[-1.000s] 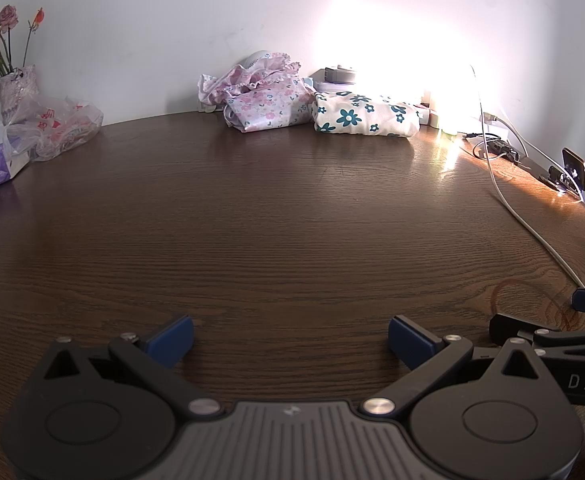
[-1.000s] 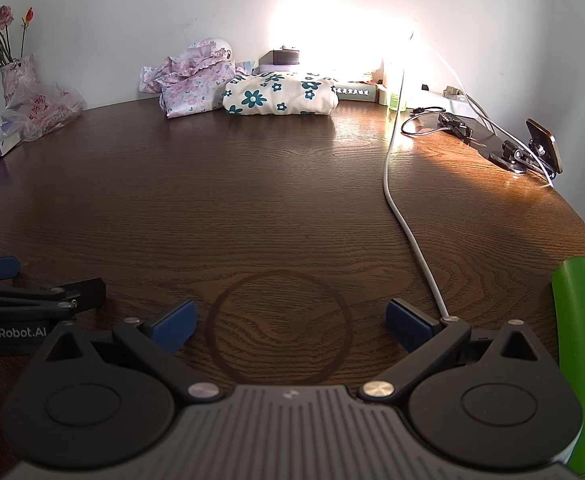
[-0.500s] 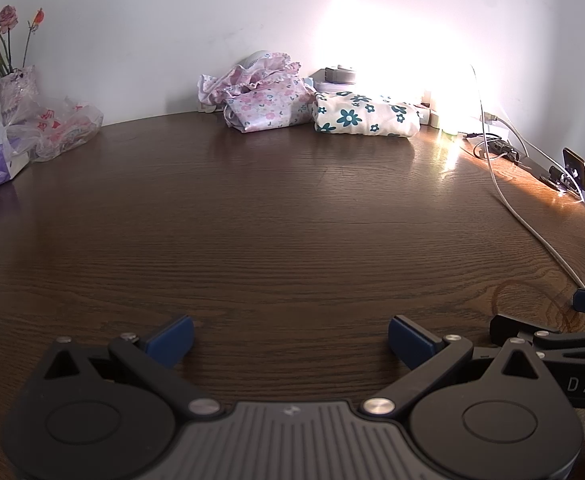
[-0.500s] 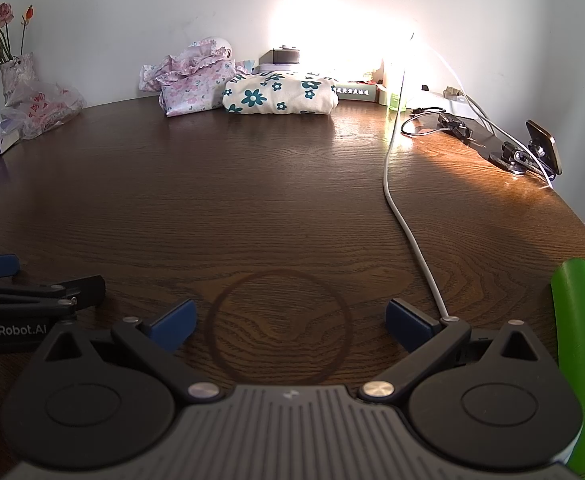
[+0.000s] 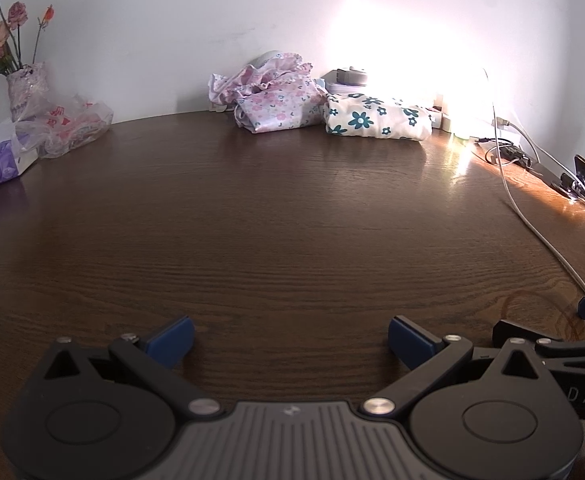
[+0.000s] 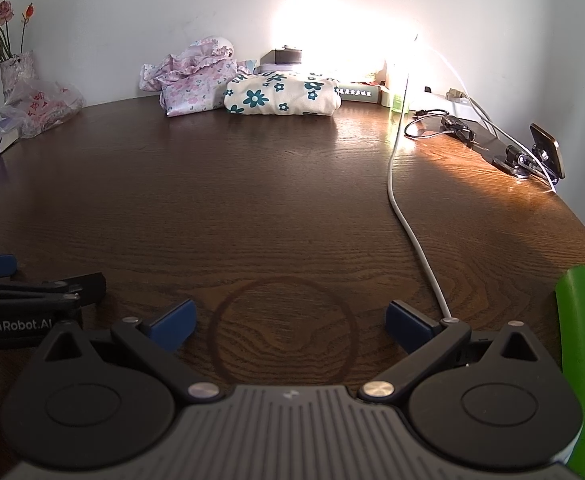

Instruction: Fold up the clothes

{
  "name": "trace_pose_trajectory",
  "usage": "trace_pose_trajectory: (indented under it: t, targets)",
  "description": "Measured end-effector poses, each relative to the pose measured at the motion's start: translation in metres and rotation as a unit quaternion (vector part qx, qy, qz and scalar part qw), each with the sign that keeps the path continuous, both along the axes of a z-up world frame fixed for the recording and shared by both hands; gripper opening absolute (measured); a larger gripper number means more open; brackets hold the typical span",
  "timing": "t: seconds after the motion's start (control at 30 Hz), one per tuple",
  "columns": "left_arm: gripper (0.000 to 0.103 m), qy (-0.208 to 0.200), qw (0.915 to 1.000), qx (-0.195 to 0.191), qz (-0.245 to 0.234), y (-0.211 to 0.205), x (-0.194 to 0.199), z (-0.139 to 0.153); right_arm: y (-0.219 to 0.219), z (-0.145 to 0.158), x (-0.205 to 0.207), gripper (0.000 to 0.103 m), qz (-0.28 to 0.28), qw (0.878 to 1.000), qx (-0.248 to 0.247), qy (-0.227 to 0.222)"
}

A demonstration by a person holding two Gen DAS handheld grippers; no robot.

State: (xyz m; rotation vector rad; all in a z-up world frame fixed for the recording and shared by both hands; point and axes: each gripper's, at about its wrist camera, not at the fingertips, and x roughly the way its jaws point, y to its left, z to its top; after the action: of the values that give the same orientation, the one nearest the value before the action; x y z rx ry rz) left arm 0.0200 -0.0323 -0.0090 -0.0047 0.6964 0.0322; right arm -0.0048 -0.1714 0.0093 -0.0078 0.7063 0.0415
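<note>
A crumpled pink floral garment (image 5: 276, 98) (image 6: 192, 80) lies at the far edge of the dark wooden table (image 5: 276, 216) (image 6: 252, 200), against the wall. Beside it on the right is a folded cream cloth with teal flowers (image 5: 376, 120) (image 6: 280, 96). My left gripper (image 5: 290, 338) is open and empty, low over the near part of the table. My right gripper (image 6: 288, 324) is open and empty, above a ring mark on the wood. Each gripper shows at the edge of the other's view, the two side by side.
A white cable (image 6: 404, 208) (image 5: 532, 224) runs across the table's right side to chargers and a phone on a stand (image 6: 544, 152). A vase of flowers (image 5: 24, 84), a plastic bag (image 5: 68, 128) and a tissue pack (image 5: 0, 162) stand far left. A green object (image 6: 584, 340) is at the right edge.
</note>
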Motion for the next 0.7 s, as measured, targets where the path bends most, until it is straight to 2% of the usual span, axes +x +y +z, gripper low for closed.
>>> trace_pose_trajectory:
  t: [0.03,0.2,0.27,0.37,0.43,0.53,0.57,0.63,0.7]
  targets:
    - [0.102,0.002,1.0000,-0.006,-0.004,0.003,0.003,0.002,0.001,0.003,0.003,0.103,-0.001,1.000,0.000,0.008]
    - [0.103,-0.014,0.9981,-0.060,-0.005,0.031,0.031,0.032,0.020,0.043,0.027,0.103,0.033,0.999,-0.006,-0.034]
    - [0.103,-0.036,0.9976,-0.056,-0.016,0.045,0.051,0.050,0.029,0.061,0.048,0.103,0.050,0.997,0.002,-0.054]
    - [0.103,-0.078,0.9960,-0.028,-0.032,0.069,0.099,0.073,0.046,0.078,0.095,0.102,0.072,0.993,0.032,-0.087]
    - [0.103,-0.107,0.9939,-0.020,-0.018,0.089,0.139,0.085,0.057,0.088,0.131,0.094,0.074,0.991,0.042,-0.106]
    - [0.102,-0.133,0.9910,-0.015,0.004,0.118,0.208,0.093,0.064,0.096,0.197,0.092,0.069,0.988,0.063,-0.125]
    - [0.102,-0.127,0.9917,-0.016,0.013,0.125,0.233,0.093,0.066,0.098,0.222,0.091,0.067,0.988,0.069,-0.121]
    - [0.102,-0.085,0.9958,-0.016,0.028,0.136,0.282,0.091,0.067,0.100,0.269,0.083,0.067,0.986,0.086,-0.127]
    - [0.101,-0.037,0.9988,-0.028,0.017,0.142,0.325,0.082,0.068,0.099,0.313,0.083,0.078,0.982,0.105,-0.136]
